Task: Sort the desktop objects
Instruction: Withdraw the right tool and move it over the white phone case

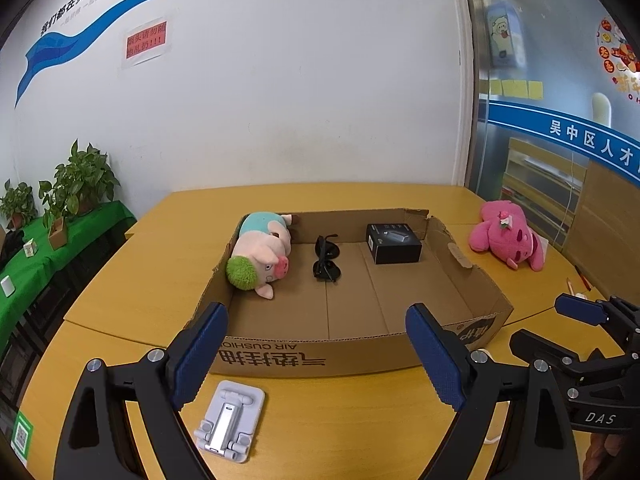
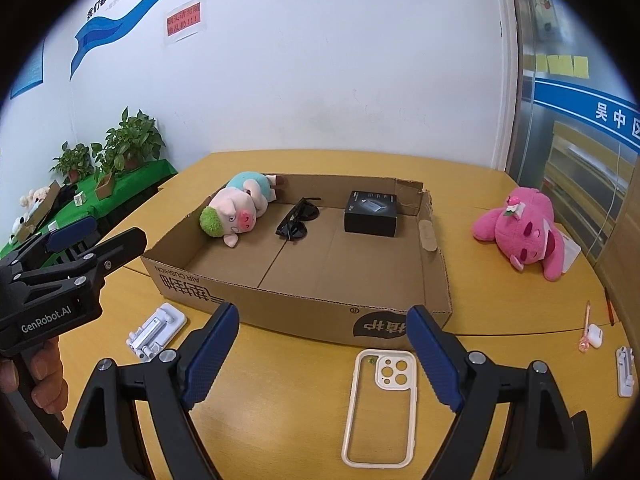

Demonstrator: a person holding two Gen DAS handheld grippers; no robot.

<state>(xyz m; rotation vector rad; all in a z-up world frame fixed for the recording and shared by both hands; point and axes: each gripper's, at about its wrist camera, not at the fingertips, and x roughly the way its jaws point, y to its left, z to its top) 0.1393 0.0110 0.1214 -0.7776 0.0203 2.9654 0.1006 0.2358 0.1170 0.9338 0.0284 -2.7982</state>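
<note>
A shallow cardboard box (image 1: 280,354) (image 2: 256,304) lies on the yellow table, holding a pig plush (image 1: 262,254) (image 2: 236,210), black sunglasses (image 1: 326,258) (image 2: 298,218) and a small black box (image 1: 394,243) (image 2: 371,214). My left gripper (image 1: 316,354) hovers open before the box's near wall, above a white folding phone stand (image 1: 230,422) (image 2: 154,330). My right gripper (image 2: 322,358) is open over a clear phone case (image 2: 382,408), nothing between its fingers. A pink plush (image 1: 506,236) (image 2: 520,234) lies right of the box.
At the table's right edge lie a white earbud case (image 2: 595,337), a pink pen (image 2: 585,330) and a second white stand (image 2: 625,372). A green-covered side table (image 1: 60,248) with potted plants (image 1: 76,186) stands left. A white wall rises behind.
</note>
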